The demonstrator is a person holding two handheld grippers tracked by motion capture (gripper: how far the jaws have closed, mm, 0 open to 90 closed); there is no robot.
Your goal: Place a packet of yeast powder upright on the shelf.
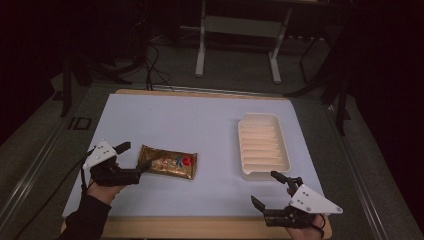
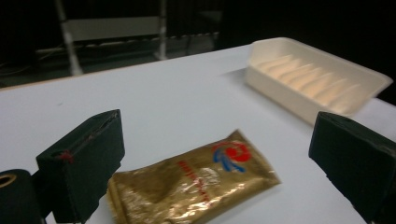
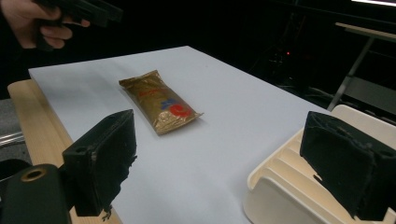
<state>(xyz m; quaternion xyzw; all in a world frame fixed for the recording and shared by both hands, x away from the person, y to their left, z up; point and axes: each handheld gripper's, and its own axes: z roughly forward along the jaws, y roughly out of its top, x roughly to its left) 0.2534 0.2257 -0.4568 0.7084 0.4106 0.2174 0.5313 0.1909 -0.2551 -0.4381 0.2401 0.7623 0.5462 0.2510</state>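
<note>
Counter (image 1: pixel 165 120): white sheet over a wooden top, wood edge showing at near side & far side. Dark room behind, w/ white frame legs (image 1: pixel 200 47) and cables on the floor.

Tray (image 1: pixel 263 146): cream plastic, rectangular, ribbed inside, nothing in it. Sits on the right half of the counter, long axis running near-to-far. In the left gripper view it is at upper right, well apart from the packet.

Left hand-held gripper (image 1: pixel 134 156): at the counter's left-near part, held in the person's left hand (image 1: pixel 102 189), dark sleeve below it, grey plate on top. Jaws wide apart, gripping nothing. One jaw tip is right at the packet's left end in the high view; touching or just above, can't tell. In its own view (image 2: pixel 217 163) the packet's near end lies betw. the two jaws.

Right hand-held gripper (image 1: pixel 265 189): near-right corner of the counter, just in front of the tray's near end. Jaws wide apart, nothing held. In its own view (image 3: pixel 243 168) one jaw overlaps the tray's corner; contact unclear.

Packet (image 1: pixel 168 162): gold foil pouch w/ red & blue print, lying flat on the counter left of centre, betw. the left hand-held gripper and the tray, closer to the gripper.
</note>
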